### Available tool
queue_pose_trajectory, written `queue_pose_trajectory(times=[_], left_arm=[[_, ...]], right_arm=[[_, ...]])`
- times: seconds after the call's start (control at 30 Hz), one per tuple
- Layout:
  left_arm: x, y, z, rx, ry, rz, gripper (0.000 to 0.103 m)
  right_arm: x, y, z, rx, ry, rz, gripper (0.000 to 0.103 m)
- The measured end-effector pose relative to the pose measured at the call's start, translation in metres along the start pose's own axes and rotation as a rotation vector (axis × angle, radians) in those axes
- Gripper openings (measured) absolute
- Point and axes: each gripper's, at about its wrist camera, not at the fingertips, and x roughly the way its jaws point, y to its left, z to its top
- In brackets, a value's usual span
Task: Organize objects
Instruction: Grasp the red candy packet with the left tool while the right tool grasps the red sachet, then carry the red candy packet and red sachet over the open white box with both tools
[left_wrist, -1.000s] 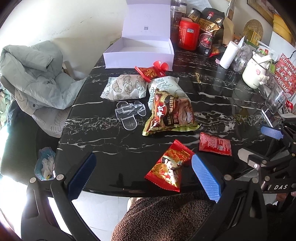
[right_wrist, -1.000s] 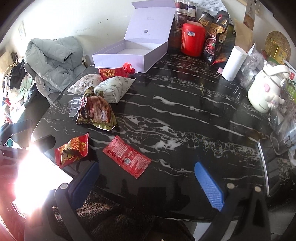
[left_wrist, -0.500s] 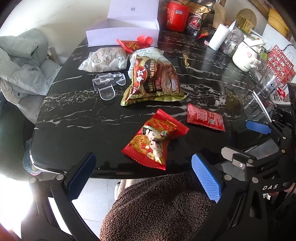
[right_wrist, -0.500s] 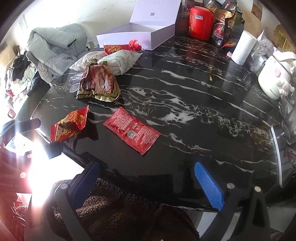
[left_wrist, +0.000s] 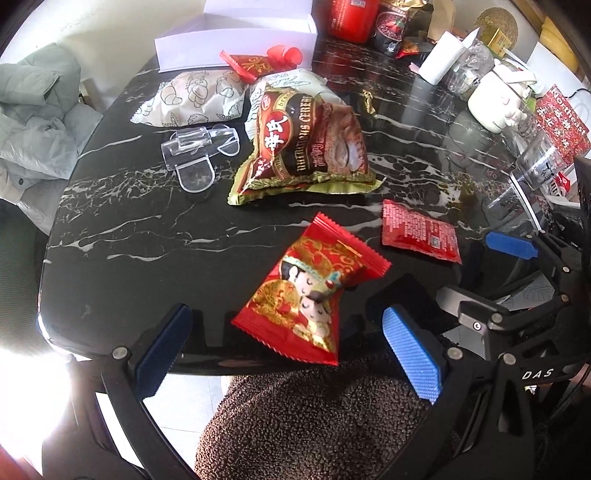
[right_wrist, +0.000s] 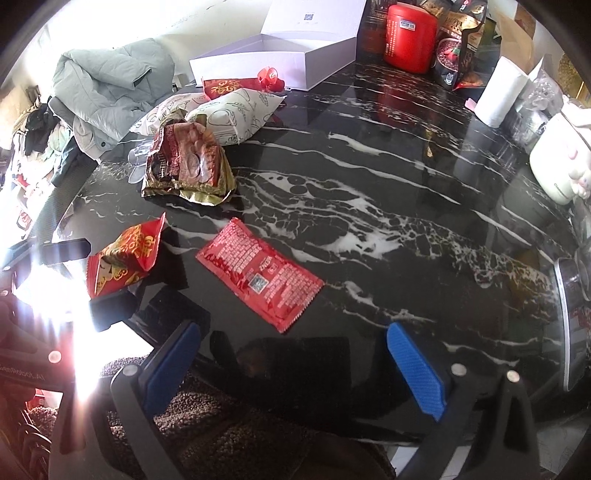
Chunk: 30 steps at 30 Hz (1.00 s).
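My left gripper (left_wrist: 286, 352) is open just above the black marble table's near edge, its blue pads either side of a red-gold snack pack (left_wrist: 314, 295). The pack also shows in the right wrist view (right_wrist: 123, 260). My right gripper (right_wrist: 291, 369) is open and empty, just short of a flat red sachet (right_wrist: 260, 273), which also shows in the left wrist view (left_wrist: 419, 232). A brown cereal bag (left_wrist: 306, 144), two white patterned pouches (left_wrist: 192, 96), a small red packet (left_wrist: 255, 64) and a clear plastic holder (left_wrist: 197, 151) lie farther back. An open white box (left_wrist: 236, 33) stands at the far edge.
A red canister (right_wrist: 410, 35), dark snack bags (right_wrist: 458, 48), a paper roll (right_wrist: 500, 92) and a white kettle (right_wrist: 557, 158) line the back right. A grey jacket (right_wrist: 110, 81) lies on a chair at left. The table (right_wrist: 369, 192) is bare at centre right.
Both grippers have moved forward and down toward the table. The red-gold pack now sits between my left pads; the red sachet is closer to my right gripper. Both jaws stay open.
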Motion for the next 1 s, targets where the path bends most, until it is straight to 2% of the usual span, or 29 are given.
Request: queue_pose_trajectory(times=[0.43, 0.5, 0.57, 0.7, 0.8, 0.83, 0.9, 1.0], left_arm=[[0.015, 0.0, 0.019, 0.041, 0.034, 0.021, 0.103], [0.015, 0.0, 0.02, 0.045, 0.037, 0.023, 0.103], [0.016, 0.0, 0.022, 0.048, 0.04, 0.034, 0.102], [0.016, 0.0, 0.023, 0.064, 0.031, 0.071, 0.091], [0.016, 0.001, 0.023, 0.074, 0.026, 0.082, 0.086], [0.016, 0.002, 0.024, 0.074, 0.022, 0.08, 0.083], [0.014, 0.003, 0.025, 0.078, 0.011, 0.078, 0.069], [0.011, 0.003, 0.026, 0.093, -0.001, 0.073, 0.054]], right_arm=[[0.012, 0.004, 0.018, -0.074, -0.003, -0.038, 0.086], [0.012, 0.005, 0.02, -0.083, -0.007, -0.039, 0.081], [0.011, 0.006, 0.021, -0.094, -0.017, -0.036, 0.068], [0.009, 0.011, 0.023, -0.124, -0.028, -0.02, 0.05], [0.009, 0.012, 0.024, -0.14, -0.033, -0.012, 0.043], [0.009, 0.013, 0.025, -0.145, -0.035, -0.009, 0.038], [0.009, 0.013, 0.025, -0.151, -0.037, -0.009, 0.036], [0.009, 0.013, 0.025, -0.155, -0.041, -0.006, 0.031]])
